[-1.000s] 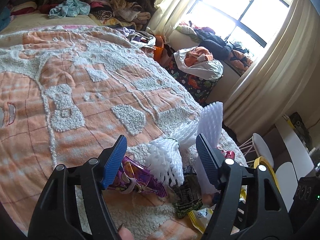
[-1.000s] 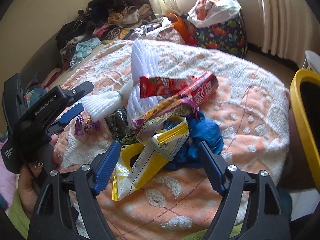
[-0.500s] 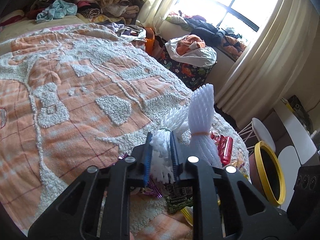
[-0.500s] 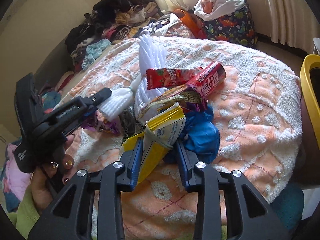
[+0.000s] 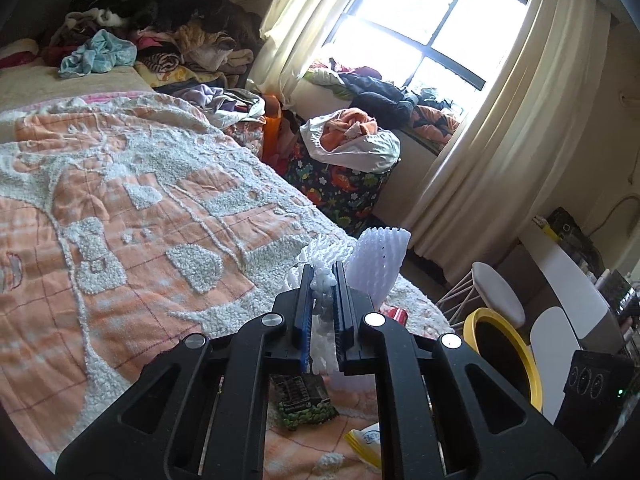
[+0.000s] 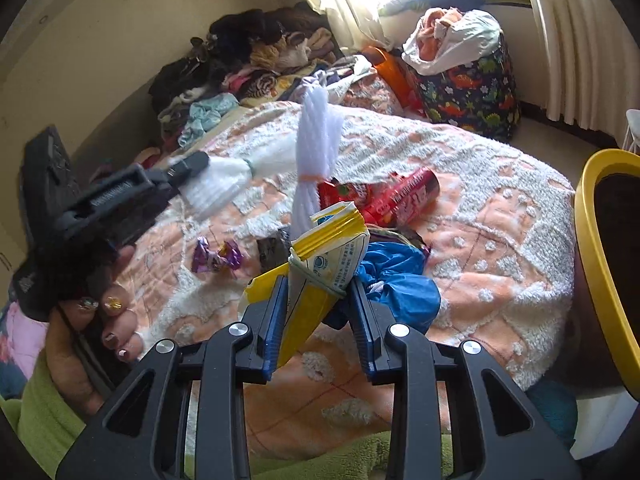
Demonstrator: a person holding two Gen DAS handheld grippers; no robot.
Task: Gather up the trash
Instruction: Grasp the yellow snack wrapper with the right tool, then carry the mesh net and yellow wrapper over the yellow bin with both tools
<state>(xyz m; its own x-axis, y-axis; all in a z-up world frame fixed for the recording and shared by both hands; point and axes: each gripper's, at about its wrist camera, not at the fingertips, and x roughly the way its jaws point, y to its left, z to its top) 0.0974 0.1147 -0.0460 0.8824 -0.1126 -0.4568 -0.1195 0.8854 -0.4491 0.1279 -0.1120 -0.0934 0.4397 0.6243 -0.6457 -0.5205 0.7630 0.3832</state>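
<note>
Left tool (image 5: 323, 280) clamped tight on white foam netting (image 5: 378, 258), blue pads pinching a bunch of the mesh, the rest flaring up to the right of the fingers. From the right wrist view, same netting (image 6: 318, 140) lifted off the bed, stretched from the left tool (image 6: 192, 164) across to a tall tied bundle standing over the litter. Right tool (image 6: 318, 296) closed on a yellow-and-white snack bag (image 6: 324, 268), bag tilted up between the blue pads, raised above the orange-and-white bedspread (image 6: 500, 216). Just behind the bag: crumpled blue plastic (image 6: 396, 276), red wrapper (image 6: 404, 196), purple candy wrapper (image 6: 216, 256) lying apart to the left. Dark green-pea packet (image 5: 304, 404) flat on the bedspread under the left tool. Yellow-rimmed bin (image 6: 600, 256) beside the bed's edge at right, mouth dark.
</note>
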